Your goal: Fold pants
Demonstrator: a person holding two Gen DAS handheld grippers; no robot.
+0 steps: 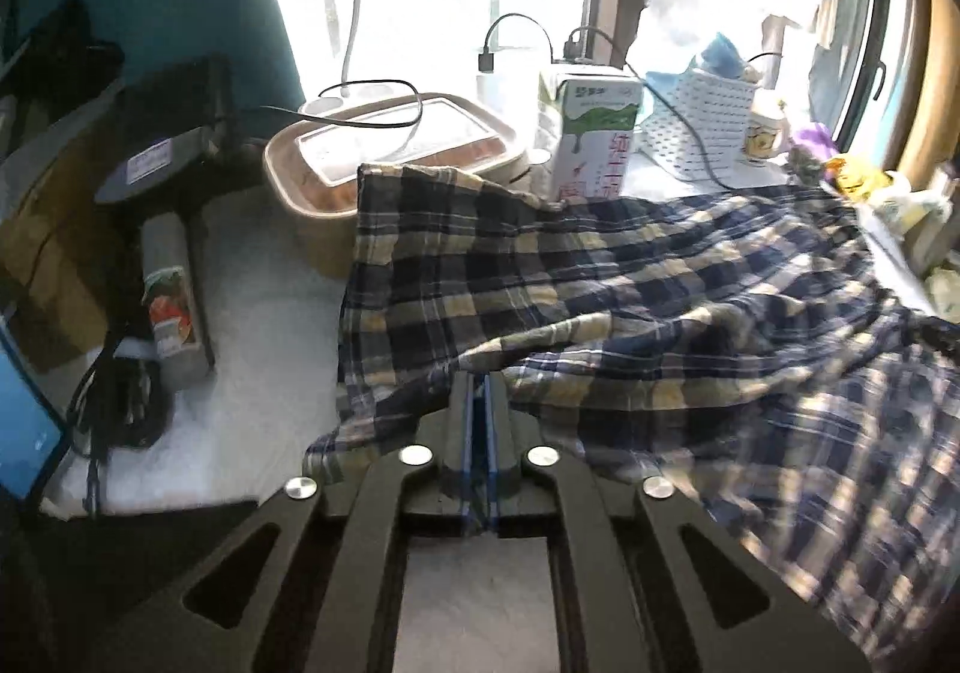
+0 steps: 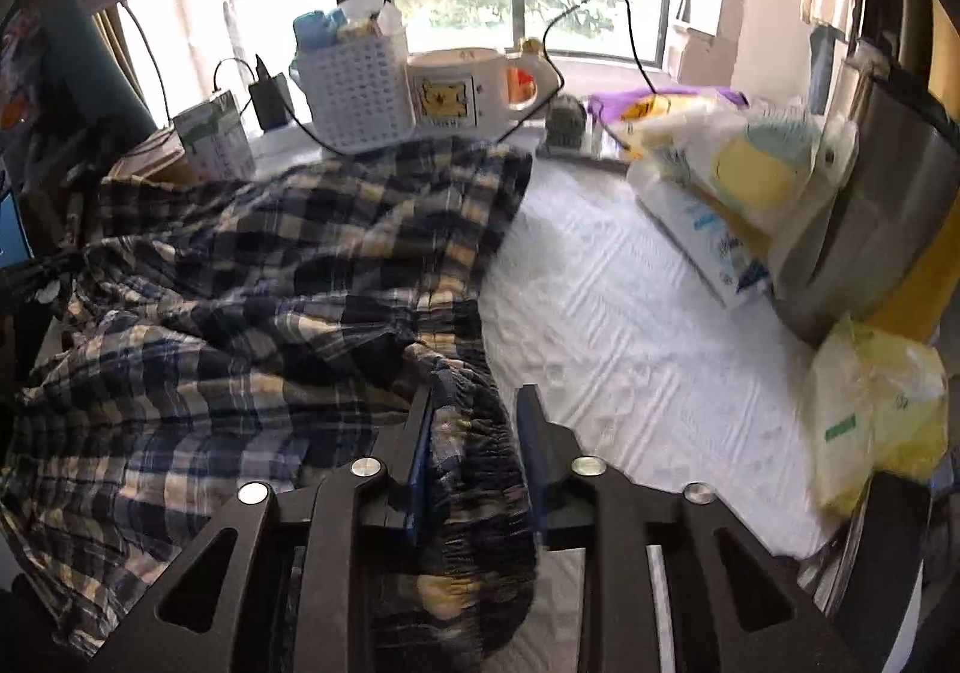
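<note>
Left gripper (image 1: 479, 391) pinched — right gripper (image 2: 474, 415) clamped

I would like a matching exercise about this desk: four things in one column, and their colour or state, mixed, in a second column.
Things:
1. pants
2. milk carton
3. basket
4. left tongs

Colour or state:
A. white, full of small holes
B. shut on a fold of cloth
C. navy and cream plaid
D. white with green on top

Pairs: 1-C, 2-D, 3-A, 4-B
</note>
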